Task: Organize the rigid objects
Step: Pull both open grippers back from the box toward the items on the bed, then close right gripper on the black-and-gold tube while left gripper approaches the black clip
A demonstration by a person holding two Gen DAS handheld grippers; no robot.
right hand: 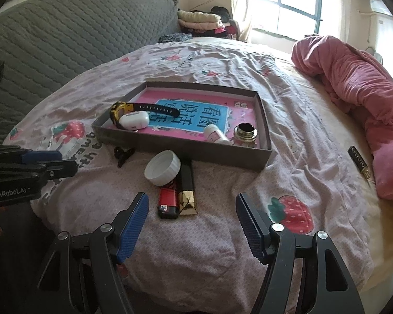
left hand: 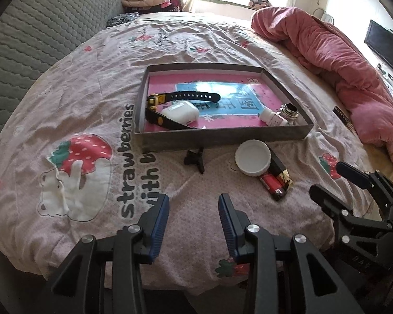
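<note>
A shallow grey box (left hand: 222, 136) (right hand: 183, 152) lies on the bed. Inside it are a black-and-yellow watch (left hand: 191, 96) (right hand: 154, 108), a white earbud case (left hand: 180, 111) (right hand: 135, 121), a small white bottle (left hand: 272, 117) and a gold-rimmed jar (left hand: 289, 112). On the sheet in front of the box lie a black clip (left hand: 195, 158) (right hand: 123, 154), a white lid (left hand: 252, 161) (right hand: 162, 167), a red lighter (left hand: 271, 183) (right hand: 167, 200) and a black-and-gold tube (left hand: 283, 172) (right hand: 187, 191). My left gripper (left hand: 194, 204) (right hand: 57, 161) hovers open and empty, short of the clip. My right gripper (right hand: 192, 201) (left hand: 332, 183) is open wide, just short of the lighter and tube.
A rolled pink quilt (right hand: 353, 91) runs along the right side of the bed, with a black-and-gold stick (right hand: 359, 161) lying beside it. A grey quilted headboard (left hand: 39, 26) stands at the left. Folded clothes (right hand: 199, 18) are stacked by the window.
</note>
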